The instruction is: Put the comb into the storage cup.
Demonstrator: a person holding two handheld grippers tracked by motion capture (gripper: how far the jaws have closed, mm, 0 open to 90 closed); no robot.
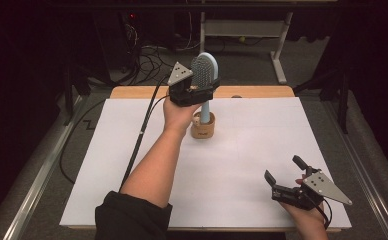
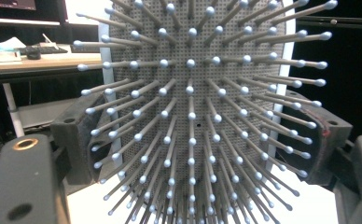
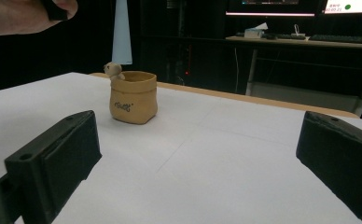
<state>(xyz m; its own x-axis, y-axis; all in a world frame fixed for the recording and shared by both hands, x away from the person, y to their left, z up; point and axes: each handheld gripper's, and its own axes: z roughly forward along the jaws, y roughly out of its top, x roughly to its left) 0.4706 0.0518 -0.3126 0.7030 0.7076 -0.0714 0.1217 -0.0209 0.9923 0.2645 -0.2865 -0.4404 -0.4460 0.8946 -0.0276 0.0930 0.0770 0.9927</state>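
Note:
A light-blue hairbrush point(image 1: 204, 67) stands upright with its handle pointing down, and my left gripper point(image 1: 202, 90) is shut on its head just below the bristles. From the left gripper view the grey bristle pad point(image 2: 191, 116) sits between the two jaws. The handle's point(image 3: 122, 32) lower end hangs over the mouth of a small tan pot point(image 1: 202, 130), a little above the rim point(image 3: 133, 74). A tiny bear figure sits on the pot's edge. My right gripper point(image 1: 283, 168) rests low near the table's front right, open and empty point(image 3: 200, 154).
A white board point(image 1: 232, 175) covers the table, with a wooden strip point(image 1: 262, 91) along the far edge. The left gripper's cable point(image 1: 142, 130) trails across the left side. Behind the table are a desk frame point(image 1: 277, 45) and floor cables.

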